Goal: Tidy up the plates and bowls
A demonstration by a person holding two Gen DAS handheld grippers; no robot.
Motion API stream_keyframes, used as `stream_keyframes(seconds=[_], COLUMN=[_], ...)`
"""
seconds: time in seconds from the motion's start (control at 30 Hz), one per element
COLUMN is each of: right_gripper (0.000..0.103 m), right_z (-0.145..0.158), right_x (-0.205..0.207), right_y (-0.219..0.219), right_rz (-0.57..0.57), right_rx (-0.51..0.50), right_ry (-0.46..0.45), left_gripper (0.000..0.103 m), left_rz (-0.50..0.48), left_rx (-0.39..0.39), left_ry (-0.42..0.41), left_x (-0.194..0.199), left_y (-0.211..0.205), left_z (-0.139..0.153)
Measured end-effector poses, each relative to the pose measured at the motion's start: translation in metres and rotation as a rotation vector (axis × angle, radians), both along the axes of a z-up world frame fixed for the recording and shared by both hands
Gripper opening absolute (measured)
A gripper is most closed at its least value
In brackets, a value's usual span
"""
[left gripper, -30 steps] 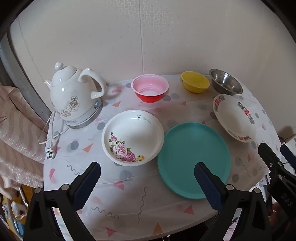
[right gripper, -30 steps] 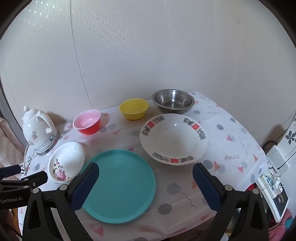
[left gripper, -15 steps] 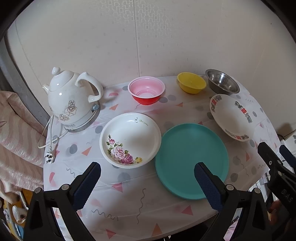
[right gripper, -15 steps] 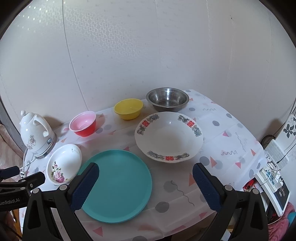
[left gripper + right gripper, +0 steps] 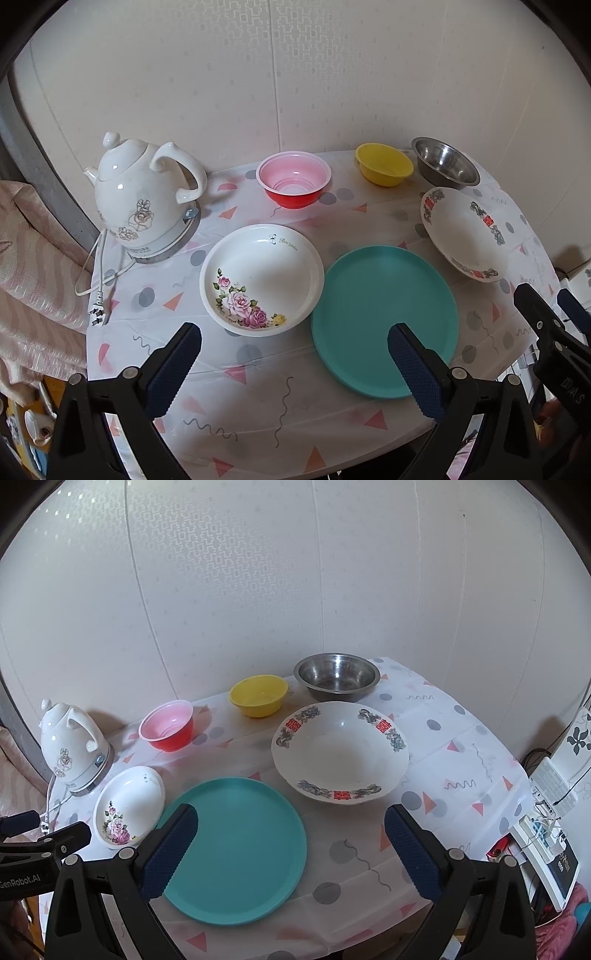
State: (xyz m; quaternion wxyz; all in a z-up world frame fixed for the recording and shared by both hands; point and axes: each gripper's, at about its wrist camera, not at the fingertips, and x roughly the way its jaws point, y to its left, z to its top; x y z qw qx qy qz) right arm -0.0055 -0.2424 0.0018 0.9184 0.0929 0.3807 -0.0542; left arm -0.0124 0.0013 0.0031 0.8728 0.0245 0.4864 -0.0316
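A teal plate (image 5: 384,317) (image 5: 236,845) lies near the table's front. Left of it sits a white rose-patterned bowl (image 5: 262,275) (image 5: 129,806); right of it a large white bowl with red and grey rim marks (image 5: 463,232) (image 5: 340,753). Along the wall stand a pink-and-red bowl (image 5: 293,179) (image 5: 168,729), a yellow bowl (image 5: 384,168) (image 5: 258,694) and a steel bowl (image 5: 445,166) (image 5: 336,675). My left gripper (image 5: 293,349) hangs open above the front edge, holding nothing. My right gripper (image 5: 290,829) is open too, above the teal plate's near side.
A white ceramic kettle (image 5: 144,199) (image 5: 74,746) with a loose cord (image 5: 99,291) stands at the table's back left. Pink cloth (image 5: 29,258) lies left of the table. A power strip and white devices (image 5: 546,819) sit off the right edge.
Both grippers have pulled back and risen a little, so the dishes look smaller and lower in both views. No dish has moved; both grippers stay open.
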Motion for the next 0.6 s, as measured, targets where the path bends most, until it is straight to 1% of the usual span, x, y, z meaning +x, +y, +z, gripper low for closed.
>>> stream_keyframes(seconds=[0.6], right_gripper=[0.103], right_z=[-0.0018], right_x=[0.0029], right_y=[0.0017], right_rz=[0.001], right_rx=[0.003], right_ry=[0.007], left_gripper=[0.102], left_rz=[-0.002], left_rx=[-0.002], left_ry=[0.015], left_x=[0.0028], left_y=[0.0001], left_z=[-0.0028])
